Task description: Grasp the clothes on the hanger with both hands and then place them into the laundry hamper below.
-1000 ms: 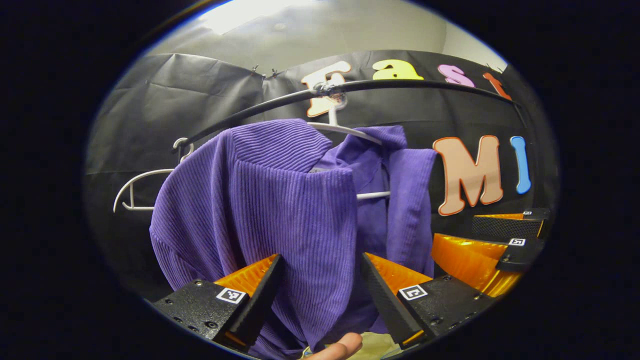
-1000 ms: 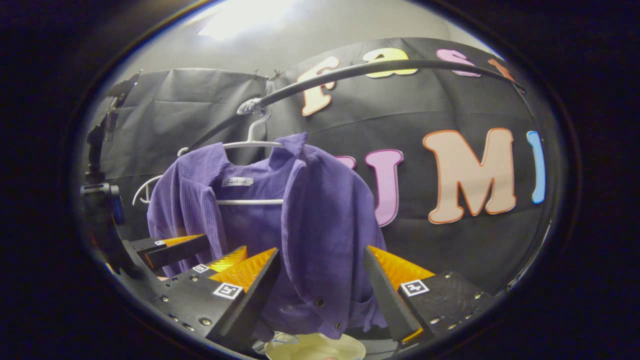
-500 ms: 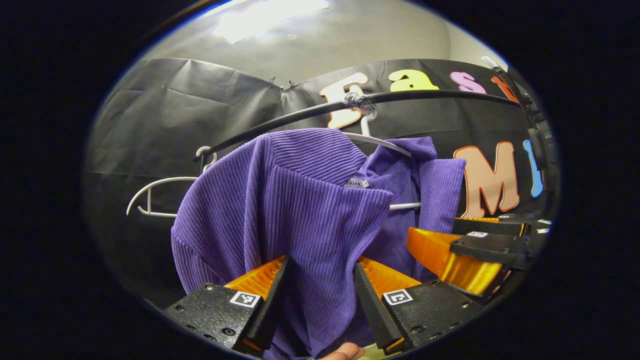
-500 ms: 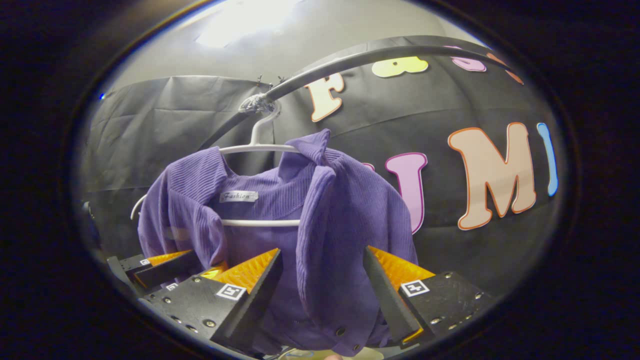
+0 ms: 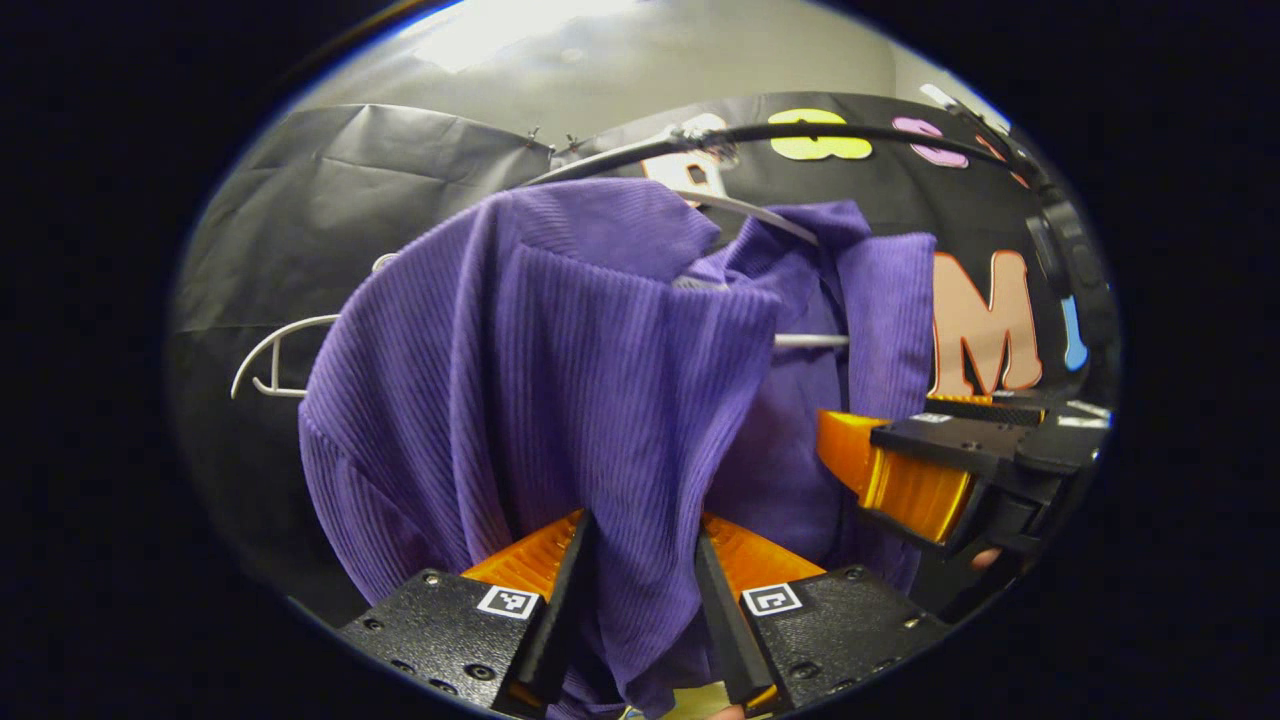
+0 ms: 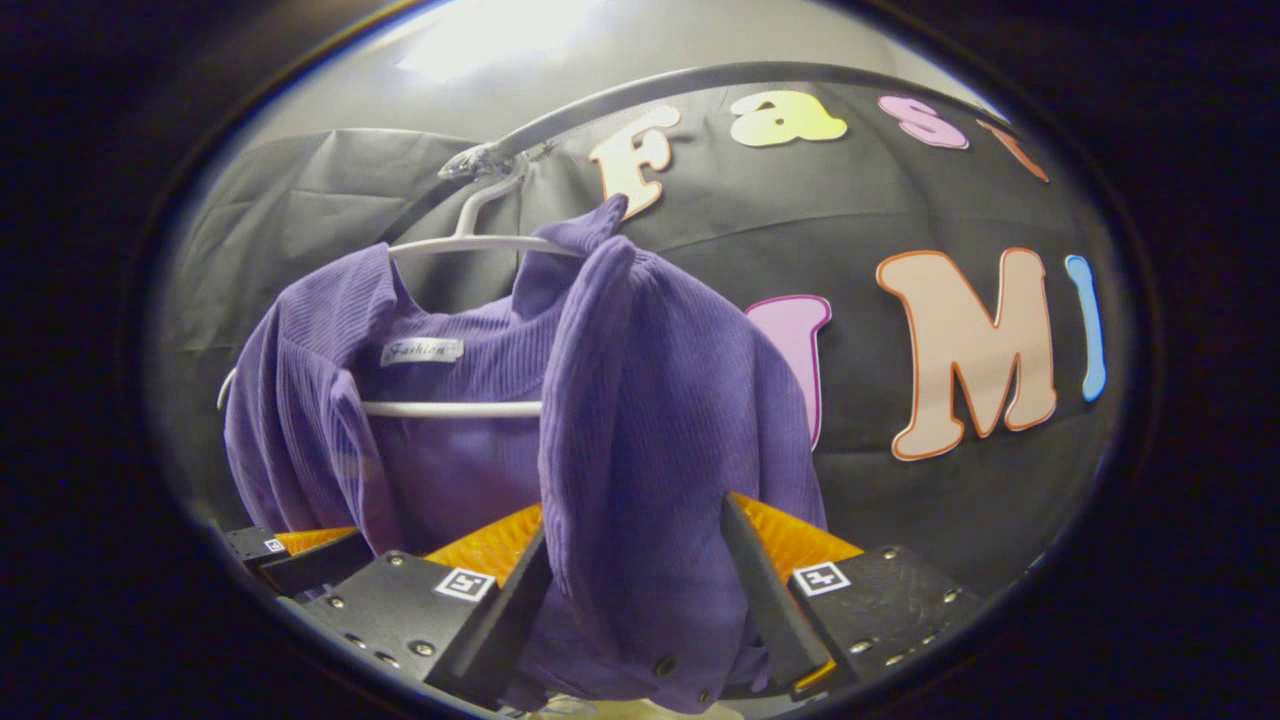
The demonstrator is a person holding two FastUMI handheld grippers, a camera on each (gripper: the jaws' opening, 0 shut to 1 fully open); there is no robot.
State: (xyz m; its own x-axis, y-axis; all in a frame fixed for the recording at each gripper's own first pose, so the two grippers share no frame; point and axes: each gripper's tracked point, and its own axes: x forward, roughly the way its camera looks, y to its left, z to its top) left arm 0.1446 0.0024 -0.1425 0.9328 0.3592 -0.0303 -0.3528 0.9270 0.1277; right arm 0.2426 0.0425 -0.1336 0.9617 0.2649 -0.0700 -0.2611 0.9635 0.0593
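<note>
The purple cardigan [image 5: 600, 400] is hanging on the white hanger [image 6: 470, 240] at frame centre; the left claw [image 5: 635, 590] and right claw [image 6: 635, 590] are each straddling a front panel, fingers apart.

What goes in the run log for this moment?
phase: grasping | purple top on white hanger | left gripper astride left panel | right gripper astride right panel

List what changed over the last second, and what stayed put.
Both grippers advanced onto the purple ribbed corduroy jacket. The left gripper narrowed its fingers around the front panel; the right gripper now straddles the other panel, fingers wide. The jacket stays on the white plastic hanger on the black rail.
</note>
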